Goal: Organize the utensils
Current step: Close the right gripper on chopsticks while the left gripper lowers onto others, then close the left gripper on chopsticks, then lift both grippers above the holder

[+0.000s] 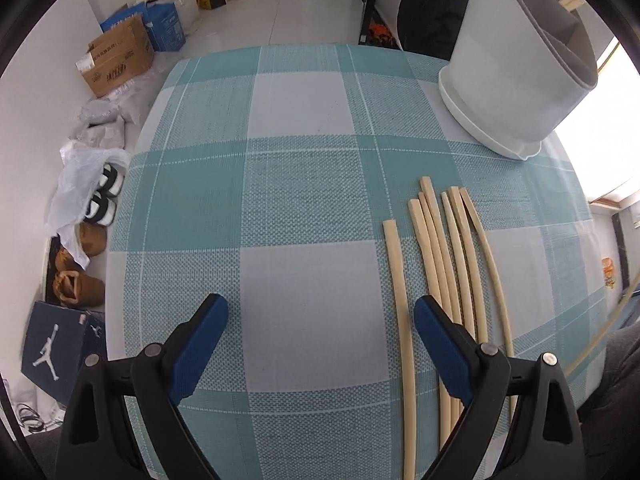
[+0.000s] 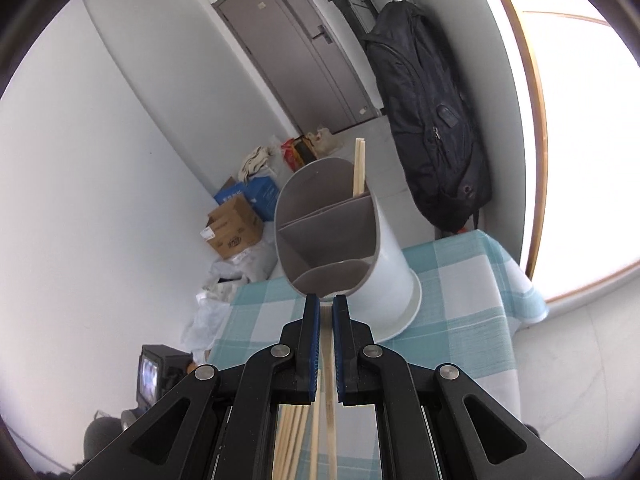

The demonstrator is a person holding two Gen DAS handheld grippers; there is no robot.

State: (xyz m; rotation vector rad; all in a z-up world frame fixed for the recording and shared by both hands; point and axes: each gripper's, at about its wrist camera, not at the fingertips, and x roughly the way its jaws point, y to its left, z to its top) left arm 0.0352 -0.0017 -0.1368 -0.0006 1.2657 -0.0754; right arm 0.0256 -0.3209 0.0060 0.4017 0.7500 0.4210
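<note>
Several pale wooden chopsticks (image 1: 440, 264) lie side by side on the teal-and-white checked tablecloth (image 1: 304, 184). My left gripper (image 1: 320, 344) hovers over the cloth with its jaws wide open and nothing between them; its right finger hangs above the chopsticks. The white utensil holder (image 1: 516, 68) with grey dividers stands at the far right of the table. In the right wrist view my right gripper (image 2: 326, 304) is shut on a single chopstick (image 2: 329, 364) just in front of the holder (image 2: 384, 272). Two chopsticks (image 2: 359, 168) stand in the holder's far compartment. The loose chopsticks (image 2: 296, 432) show below the gripper.
A black backpack (image 2: 432, 120) hangs beyond the table. Cardboard boxes (image 1: 116, 56), plastic bags and shoes (image 1: 100, 200) lie on the floor past the table's left edge. A bright window (image 2: 592, 140) is to the right.
</note>
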